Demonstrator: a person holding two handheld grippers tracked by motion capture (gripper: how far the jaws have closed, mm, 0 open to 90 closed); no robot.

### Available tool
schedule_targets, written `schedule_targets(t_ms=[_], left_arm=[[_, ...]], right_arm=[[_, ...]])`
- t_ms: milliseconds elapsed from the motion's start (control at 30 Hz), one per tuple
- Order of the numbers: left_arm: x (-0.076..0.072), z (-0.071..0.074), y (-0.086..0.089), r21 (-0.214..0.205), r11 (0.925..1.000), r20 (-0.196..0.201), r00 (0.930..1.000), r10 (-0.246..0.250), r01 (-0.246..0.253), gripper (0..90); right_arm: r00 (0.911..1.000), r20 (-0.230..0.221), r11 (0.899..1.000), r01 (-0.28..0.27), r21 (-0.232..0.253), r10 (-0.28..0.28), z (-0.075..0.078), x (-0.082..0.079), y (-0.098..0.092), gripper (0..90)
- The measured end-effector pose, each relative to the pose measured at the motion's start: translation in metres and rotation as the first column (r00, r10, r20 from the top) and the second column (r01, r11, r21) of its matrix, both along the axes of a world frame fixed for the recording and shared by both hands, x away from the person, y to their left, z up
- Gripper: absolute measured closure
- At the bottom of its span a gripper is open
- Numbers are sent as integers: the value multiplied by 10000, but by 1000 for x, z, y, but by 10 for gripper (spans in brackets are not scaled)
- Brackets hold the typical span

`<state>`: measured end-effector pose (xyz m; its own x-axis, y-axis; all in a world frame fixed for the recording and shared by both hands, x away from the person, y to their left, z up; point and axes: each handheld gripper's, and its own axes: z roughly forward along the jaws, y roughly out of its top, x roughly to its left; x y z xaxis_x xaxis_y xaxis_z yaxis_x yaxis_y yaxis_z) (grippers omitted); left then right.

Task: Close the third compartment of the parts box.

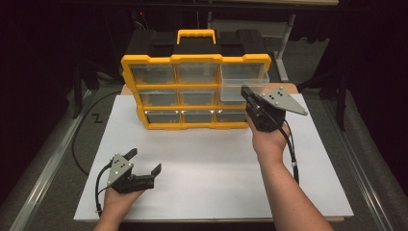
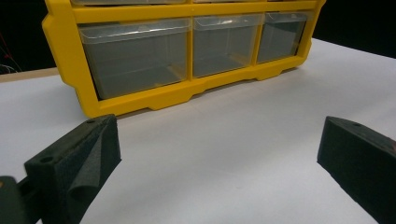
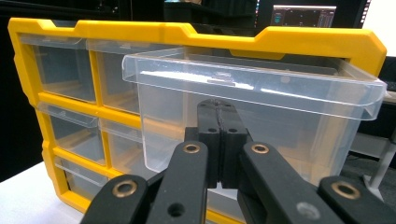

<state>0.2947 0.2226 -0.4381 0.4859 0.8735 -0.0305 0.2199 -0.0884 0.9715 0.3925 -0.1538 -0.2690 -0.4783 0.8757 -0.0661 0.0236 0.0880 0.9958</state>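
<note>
A yellow and black organizer (image 1: 195, 58) with clear drawers stands at the back of the white board (image 1: 207, 163). Its top right drawer (image 1: 243, 89) is pulled partway out. My right gripper (image 1: 246, 92) is shut, its tips against the front wall of that drawer (image 3: 261, 88), below the lip; nothing shows between the jaws. In the right gripper view the closed tips (image 3: 218, 109) sit at the drawer's lower middle. My left gripper (image 1: 144, 161) rests low over the board at the front left, open and holding nothing. It faces the organizer's bottom row (image 2: 140, 65) from a distance.
The other drawers (image 1: 197, 73) are pushed in and look empty. A yellow carry handle (image 1: 196, 33) tops the organizer. A black cable (image 1: 77, 139) lies off the board's left edge. Bare white board spreads between the two grippers.
</note>
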Motion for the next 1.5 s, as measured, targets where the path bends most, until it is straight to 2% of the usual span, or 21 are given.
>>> schedule_targets(t_ms=[67, 233, 767, 1500], left_arm=[[0, 0, 0, -99, 9999, -106, 9999, -82, 81, 3], [0, 0, -1, 39, 9999, -130, 9998, -118, 119, 2], [2, -1, -2, 18, 9997, -132, 9996, -248, 249, 2], [3, -1, -1, -1, 9997, -72, 9997, -230, 230, 2]], right_arm=[[10000, 19, 10000, 34, -25, -34, 0, 1, 0, 900], [9999, -3, 9999, 113, -50, -113, 2, 4, 1, 900], [9996, 73, 9992, 269, -285, -267, 6, 14, 3, 900], [9983, -113, 9980, 566, -290, -569, 7, 36, 10, 900]])
